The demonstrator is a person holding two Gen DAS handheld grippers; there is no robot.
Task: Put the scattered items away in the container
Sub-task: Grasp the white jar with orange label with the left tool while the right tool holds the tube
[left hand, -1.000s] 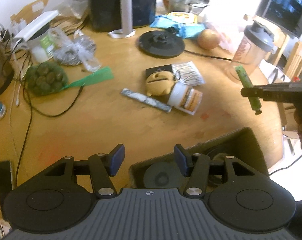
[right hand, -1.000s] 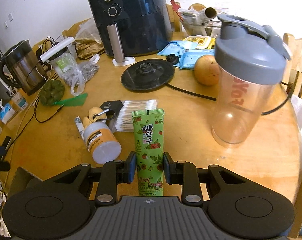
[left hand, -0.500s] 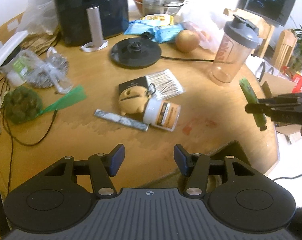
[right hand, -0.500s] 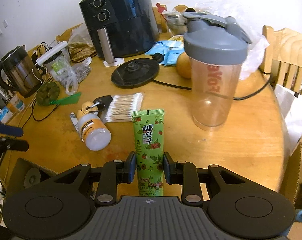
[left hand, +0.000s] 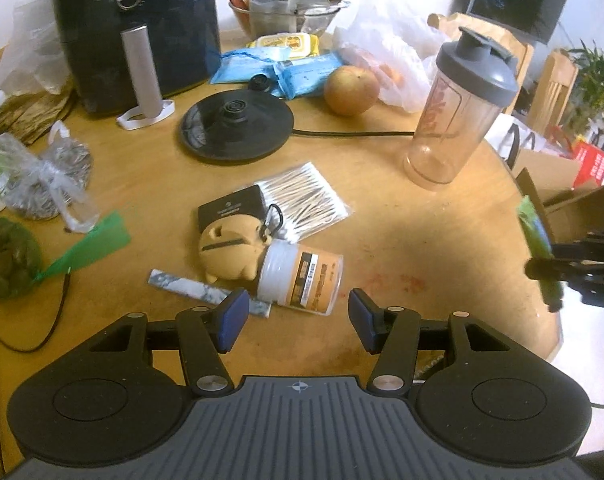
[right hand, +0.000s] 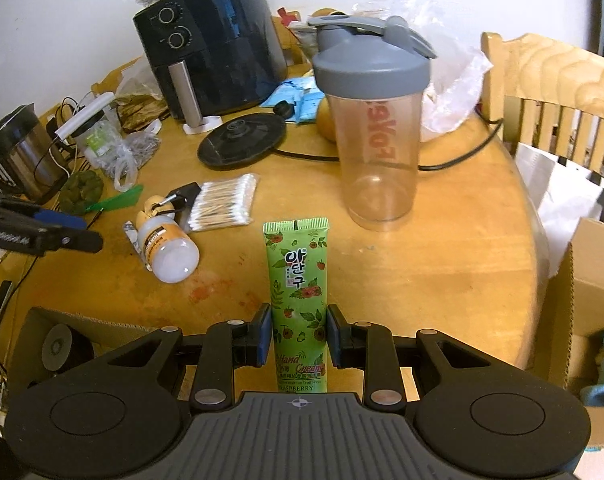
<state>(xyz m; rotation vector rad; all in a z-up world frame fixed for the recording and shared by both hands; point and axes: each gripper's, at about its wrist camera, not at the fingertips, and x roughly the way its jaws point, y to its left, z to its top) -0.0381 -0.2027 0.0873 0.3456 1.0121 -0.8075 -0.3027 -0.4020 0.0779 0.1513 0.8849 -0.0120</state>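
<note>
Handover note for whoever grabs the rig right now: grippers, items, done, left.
Right gripper: shut on the green hand cream tube, held above the table edge.
Left gripper: open, empty, hovering near the pill bottle.
Container: cardboard box below the near table edge; a dark round item is already inside.
Still scattered on the table: pill bottle, pig keychain, cotton swab pack, black card, marbled stick.
Done: tube picked up.
Left: drop the tube in the box, then collect the rest.
</note>
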